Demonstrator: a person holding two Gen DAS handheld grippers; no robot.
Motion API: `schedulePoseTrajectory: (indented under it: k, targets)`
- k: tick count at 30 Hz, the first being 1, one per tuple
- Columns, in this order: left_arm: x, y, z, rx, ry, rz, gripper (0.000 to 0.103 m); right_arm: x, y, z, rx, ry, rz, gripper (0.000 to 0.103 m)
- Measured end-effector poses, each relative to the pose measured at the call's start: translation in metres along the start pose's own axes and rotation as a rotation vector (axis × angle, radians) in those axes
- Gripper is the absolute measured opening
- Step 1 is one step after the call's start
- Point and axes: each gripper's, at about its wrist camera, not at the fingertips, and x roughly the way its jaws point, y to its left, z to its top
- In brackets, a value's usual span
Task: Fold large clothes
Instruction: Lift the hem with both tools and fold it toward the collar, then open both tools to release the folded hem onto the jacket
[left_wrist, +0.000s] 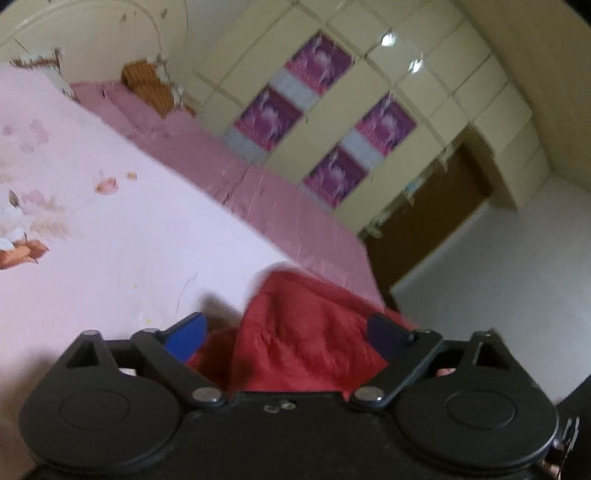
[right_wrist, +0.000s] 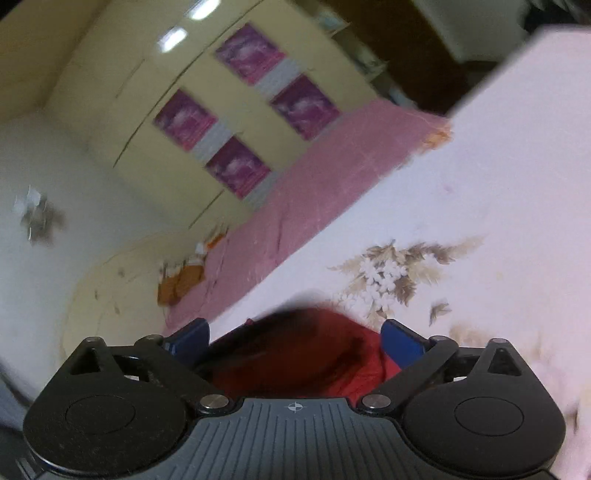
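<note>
Here, two claws (left_wrist: 288, 334) (right_wrist: 295, 338) both released; one red garment (left_wrist: 303, 332), possibly bunched, on bed (left_wrist: 110, 221).

1. Red garment (left_wrist: 295, 332), lower part hidden behind the left gripper (left_wrist: 291, 332) body.
2. Same garment, smeared by motion blur in the right wrist view.
3. Bed (left_wrist: 110, 221) cut off at the frame's left edge.
4. Wardrobe (left_wrist: 369, 110) panels blurred.

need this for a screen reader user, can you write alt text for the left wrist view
The left gripper stands open just above a crumpled red garment that lies near the corner of a bed with a pale pink floral sheet. Behind the bed is a cream wardrobe with purple patterned panels. The picture is tilted and slightly blurred.
</note>
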Motion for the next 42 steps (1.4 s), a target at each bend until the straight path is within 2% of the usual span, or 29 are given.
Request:
schedulePoseTrajectory:
  k: [3,6,9,10,11,12,13,14,16,18,21,24,28,32,36,37,38,39,40,41,42]
  targets:
    - [0.023,0.001,-0.001,0.086,0.105,0.026,0.082,0.027,-0.002,-0.004,-0.092,0.062,-0.049,0.077]
    - [0.050,0.003,0.000,0.130,0.212,0.061,0.078,0.055,-0.002,-0.009,-0.155,0.101,-0.101,0.074]
    - [0.075,0.004,-0.004,0.181,0.307,0.112,0.063,0.084,-0.001,-0.012,-0.225,0.150,-0.158,0.074]
    - [0.079,0.002,-0.006,0.196,0.319,0.116,0.050,0.090,0.001,-0.013,-0.255,0.165,-0.176,0.074]
    - [0.081,0.000,-0.008,0.212,0.322,0.110,0.032,0.096,0.004,-0.016,-0.297,0.189,-0.202,0.051]
    - [0.083,-0.002,-0.007,0.232,0.315,0.109,0.026,0.100,0.006,-0.018,-0.326,0.201,-0.217,0.029]
    - [0.078,-0.008,-0.008,0.267,0.287,0.108,0.018,0.100,0.008,-0.019,-0.345,0.193,-0.216,0.023]
    - [0.071,-0.015,-0.009,0.300,0.251,0.103,0.015,0.097,0.011,-0.019,-0.364,0.170,-0.204,0.009]
    - [0.057,-0.031,-0.008,0.385,0.167,0.102,0.010,0.082,0.023,-0.020,-0.411,0.087,-0.183,0.008]
    - [0.047,-0.043,-0.007,0.453,0.075,0.090,0.009,0.070,0.035,-0.017,-0.451,0.011,-0.155,0.008]
    - [0.055,-0.049,-0.002,0.464,0.032,0.099,0.009,0.075,0.046,-0.013,-0.504,-0.042,-0.157,0.008]
    - [0.080,-0.041,-0.004,0.449,0.077,0.139,0.009,0.097,0.040,-0.014,-0.498,-0.022,-0.206,0.008]
    - [0.110,-0.020,-0.020,0.468,0.186,0.214,0.009,0.136,0.009,-0.028,-0.487,0.115,-0.333,0.008]
    - [0.106,-0.011,-0.025,0.443,0.168,0.211,0.009,0.137,-0.004,-0.036,-0.465,0.093,-0.323,0.008]
    - [0.101,-0.017,-0.021,0.467,0.186,0.224,0.011,0.137,-0.005,-0.036,-0.462,0.099,-0.322,0.009]
    - [0.102,-0.020,-0.019,0.466,0.191,0.228,0.017,0.136,-0.004,-0.034,-0.455,0.103,-0.320,0.012]
    - [0.102,-0.025,-0.015,0.459,0.182,0.247,0.036,0.135,-0.001,-0.032,-0.455,0.102,-0.331,0.029]
    - [0.097,-0.029,-0.013,0.456,0.156,0.271,0.048,0.129,0.009,-0.031,-0.471,0.082,-0.383,0.068]
    - [0.083,-0.034,-0.011,0.459,0.113,0.284,0.069,0.122,0.015,-0.029,-0.492,0.037,-0.416,0.083]
    - [0.068,-0.038,-0.009,0.468,0.067,0.273,0.072,0.105,0.022,-0.030,-0.517,-0.028,-0.395,0.086]
    - [0.054,-0.046,-0.012,0.484,0.039,0.254,0.071,0.094,0.028,-0.030,-0.522,-0.040,-0.364,0.085]
